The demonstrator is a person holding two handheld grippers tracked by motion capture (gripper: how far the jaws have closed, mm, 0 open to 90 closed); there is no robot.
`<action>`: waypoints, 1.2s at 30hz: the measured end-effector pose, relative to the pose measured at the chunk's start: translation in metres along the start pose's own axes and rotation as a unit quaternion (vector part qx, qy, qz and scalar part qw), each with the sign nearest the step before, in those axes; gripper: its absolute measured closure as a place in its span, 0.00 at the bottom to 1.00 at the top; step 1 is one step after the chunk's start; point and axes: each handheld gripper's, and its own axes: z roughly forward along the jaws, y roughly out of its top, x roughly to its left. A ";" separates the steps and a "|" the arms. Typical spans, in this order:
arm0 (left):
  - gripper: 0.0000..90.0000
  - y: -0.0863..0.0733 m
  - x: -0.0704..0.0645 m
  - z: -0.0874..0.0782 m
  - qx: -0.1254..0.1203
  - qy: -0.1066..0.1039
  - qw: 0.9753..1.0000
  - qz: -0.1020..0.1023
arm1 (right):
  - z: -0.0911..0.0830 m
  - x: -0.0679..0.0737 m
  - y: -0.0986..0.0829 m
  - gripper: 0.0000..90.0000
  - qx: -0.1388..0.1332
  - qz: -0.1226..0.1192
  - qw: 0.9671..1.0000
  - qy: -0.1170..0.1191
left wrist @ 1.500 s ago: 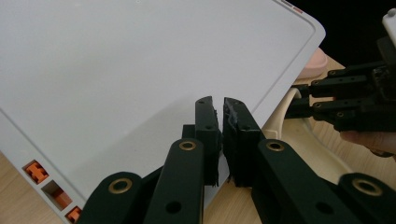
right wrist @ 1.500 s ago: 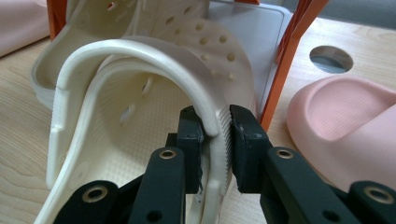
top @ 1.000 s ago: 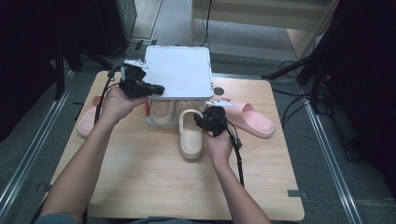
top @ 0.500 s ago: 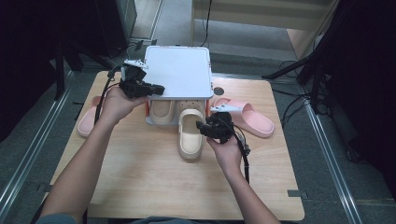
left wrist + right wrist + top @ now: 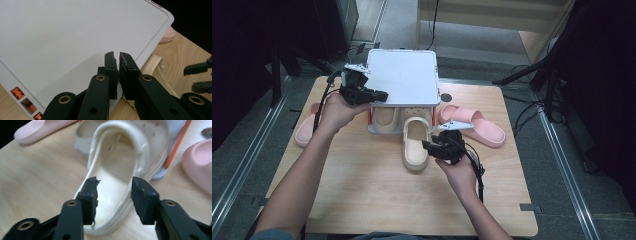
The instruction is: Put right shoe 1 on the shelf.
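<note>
Pinching white lid [image 5: 75,37], left gripper [image 5: 118,58]

Pink slipper [image 5: 472,125] near table's [image 5: 362,200] right edge; second pink slipper [image 5: 307,131] at left edge; cables on floor beyond.

no readable text, no labels (or numbers) anywhere
</note>
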 end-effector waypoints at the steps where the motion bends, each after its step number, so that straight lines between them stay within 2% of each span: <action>1: 0.94 0.000 0.000 0.000 0.000 0.001 1.000 0.000 | 0.000 0.002 -0.004 0.72 0.001 -0.003 1.000 0.004; 4: 0.94 0.000 -0.001 0.000 0.001 0.002 1.000 -0.001 | -0.002 0.009 -0.016 0.81 0.001 -0.005 1.000 0.012; 7: 0.94 0.000 -0.001 0.000 0.002 0.002 1.000 0.001 | -0.006 0.016 -0.030 0.88 -0.011 0.002 1.000 0.018; 13: 0.95 0.002 -0.001 0.001 0.004 0.002 1.000 0.001 | -0.005 0.028 -0.051 0.98 -0.002 0.002 1.000 0.022; 19: 0.96 0.003 -0.001 0.003 0.004 0.000 1.000 -0.002 | 0.007 0.036 -0.067 1.00 0.032 -0.006 0.999 0.028; 21: 0.96 0.003 -0.001 0.003 0.004 0.000 1.000 -0.003 | 0.011 0.036 -0.069 1.00 0.039 -0.014 0.999 0.025; 25: 0.96 0.003 -0.001 0.002 0.005 0.003 1.000 0.000 | 0.018 0.034 -0.071 1.00 0.052 -0.014 0.998 0.022; 32: 0.97 0.002 -0.002 0.003 0.004 0.005 1.000 -0.003 | 0.030 0.027 -0.074 1.00 0.066 -0.019 0.998 0.007; 36: 0.97 0.002 -0.002 0.003 0.004 0.006 1.000 -0.003 | 0.031 0.025 -0.073 1.00 0.064 -0.016 0.998 0.009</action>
